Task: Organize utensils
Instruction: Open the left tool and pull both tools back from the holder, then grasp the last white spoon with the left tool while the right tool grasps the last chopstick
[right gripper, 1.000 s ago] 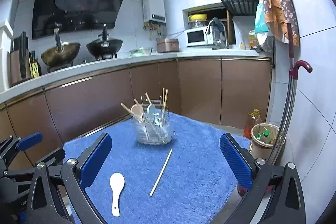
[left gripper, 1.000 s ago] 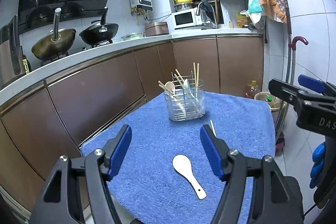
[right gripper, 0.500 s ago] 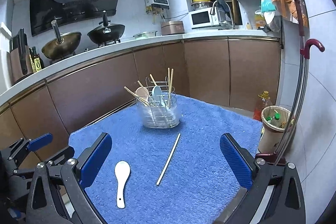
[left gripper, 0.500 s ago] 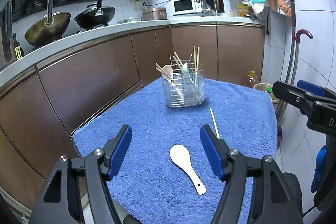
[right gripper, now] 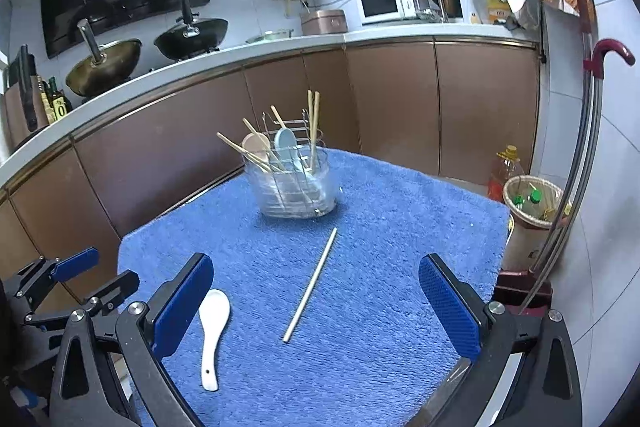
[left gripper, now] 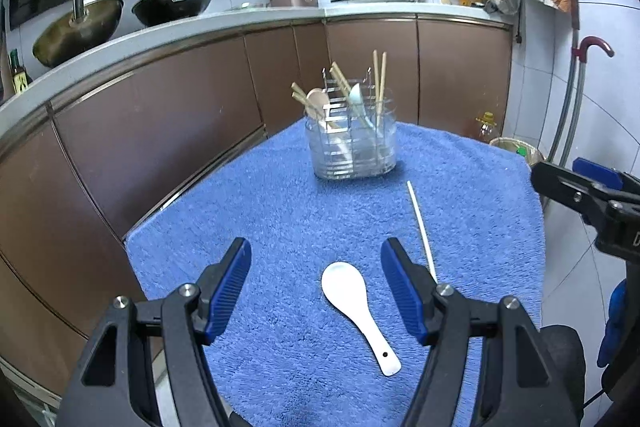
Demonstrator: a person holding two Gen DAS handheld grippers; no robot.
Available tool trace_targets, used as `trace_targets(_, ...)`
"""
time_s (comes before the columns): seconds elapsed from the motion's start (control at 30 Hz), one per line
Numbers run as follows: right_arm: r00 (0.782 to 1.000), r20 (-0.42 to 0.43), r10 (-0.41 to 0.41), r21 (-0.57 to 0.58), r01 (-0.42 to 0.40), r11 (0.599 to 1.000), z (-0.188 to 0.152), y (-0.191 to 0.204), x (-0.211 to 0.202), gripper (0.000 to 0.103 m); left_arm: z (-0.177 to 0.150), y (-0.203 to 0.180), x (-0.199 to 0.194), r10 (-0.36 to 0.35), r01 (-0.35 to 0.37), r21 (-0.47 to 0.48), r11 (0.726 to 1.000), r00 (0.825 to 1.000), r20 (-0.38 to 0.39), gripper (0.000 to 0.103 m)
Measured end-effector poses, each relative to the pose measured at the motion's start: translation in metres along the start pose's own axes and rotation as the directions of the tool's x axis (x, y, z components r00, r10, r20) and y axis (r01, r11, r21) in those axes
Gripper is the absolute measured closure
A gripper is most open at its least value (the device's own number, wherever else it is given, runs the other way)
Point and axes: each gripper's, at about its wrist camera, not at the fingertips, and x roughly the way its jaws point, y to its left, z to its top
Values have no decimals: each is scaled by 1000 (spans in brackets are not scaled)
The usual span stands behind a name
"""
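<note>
A white ceramic spoon lies flat on the blue towel, bowl end away from me. Beside it lies a single pale chopstick. Farther back stands a clear utensil holder with chopsticks and spoons upright in it. My left gripper is open just above the towel, the spoon's bowl lying between its blue pads. My right gripper is open wide with the chopstick lying between its pads, untouched.
The towel-covered table ends close to brown kitchen cabinets on the left and back. A waste basket and an oil bottle stand on the floor at the right. Woks sit on the counter.
Both grippers have come forward and lower toward the towel, tilting down. The spoon and the chopstick now sit larger and nearer between the pads. Nothing on the towel has moved.
</note>
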Motion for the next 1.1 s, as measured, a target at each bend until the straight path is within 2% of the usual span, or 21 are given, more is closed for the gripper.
trace_targets(0.17, 998, -55, -7, 14, 7, 1000, -4, -9, 21, 9, -5, 12, 25, -37, 34, -45, 998, 996, -75, 37)
trace_targets(0.27, 996, -87, -2, 21, 4, 1000, -7, -14, 34, 16, -9, 26, 42, -145, 126, -134, 983, 980, -136, 37)
trace_targets(0.33, 995, -102, 2, 28, 1, 1000, -7, -18, 40, 17, -13, 42, 58, -270, 223, -251, 942, 947, -172, 38)
trace_targets(0.4, 993, -116, 7, 33, -3, 999, -8, -22, 46, 20, -18, 55, 70, -347, 278, -333, 901, 922, -171, 38)
trace_targets(0.5, 991, -133, 11, 37, -6, 999, -9, -26, 53, 23, -23, 68, 83, -405, 315, -396, 863, 899, -168, 39)
trace_targets(0.53, 990, -140, 12, 38, -7, 999, -10, -28, 55, 24, -25, 72, 89, -431, 330, -422, 845, 886, -170, 40)
trace_targets(0.57, 989, -146, 13, 39, -7, 999, -11, -28, 58, 26, -26, 74, 93, -452, 344, -436, 832, 876, -171, 44)
trace_targets(0.63, 987, -161, 17, 40, -11, 999, -13, -31, 63, 27, -32, 78, 106, -510, 378, -481, 791, 841, -178, 52)
trace_targets(0.7, 984, -175, 21, 39, -14, 999, -15, -32, 67, 28, -36, 79, 116, -544, 397, -500, 770, 818, -187, 61)
trace_targets(0.8, 980, -195, 27, 39, -20, 999, -17, -34, 73, 31, -39, 78, 128, -571, 411, -511, 755, 795, -204, 71)
trace_targets(0.93, 976, -214, 34, 34, -28, 999, -18, -35, 81, 31, -40, 72, 141, -579, 414, -502, 759, 782, -230, 75)
trace_targets(1.0, 974, -225, 39, 33, -33, 999, -18, -35, 85, 32, -38, 68, 144, -585, 423, -493, 760, 776, -235, 80)
trace_targets(1.1, 969, -241, 48, 32, -42, 999, -19, -35, 93, 33, -37, 64, 150, -581, 423, -478, 770, 774, -251, 84)
